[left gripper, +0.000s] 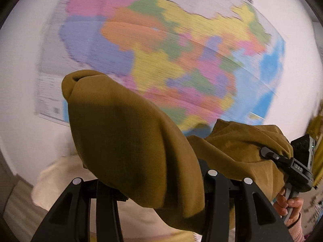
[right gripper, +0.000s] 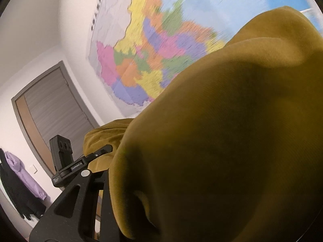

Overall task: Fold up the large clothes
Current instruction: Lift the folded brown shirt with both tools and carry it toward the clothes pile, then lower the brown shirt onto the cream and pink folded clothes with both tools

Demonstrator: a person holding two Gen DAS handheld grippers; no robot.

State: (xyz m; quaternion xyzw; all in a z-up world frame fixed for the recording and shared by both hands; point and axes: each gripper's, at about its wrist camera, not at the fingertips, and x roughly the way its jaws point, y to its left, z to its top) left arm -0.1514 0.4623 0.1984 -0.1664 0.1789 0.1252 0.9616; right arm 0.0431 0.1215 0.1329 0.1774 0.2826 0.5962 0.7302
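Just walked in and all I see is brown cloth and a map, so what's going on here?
A person is holding a two-finger claw in each hand and lifting a mustard-brown garment in front of a wall map. The left claw grips one bunch of the cloth and the right claw grips another, so the fabric drapes over both cameras. The person's hand shows on the right claw's handle. Nothing looks folded yet; the garment is bunched and held up in the air.
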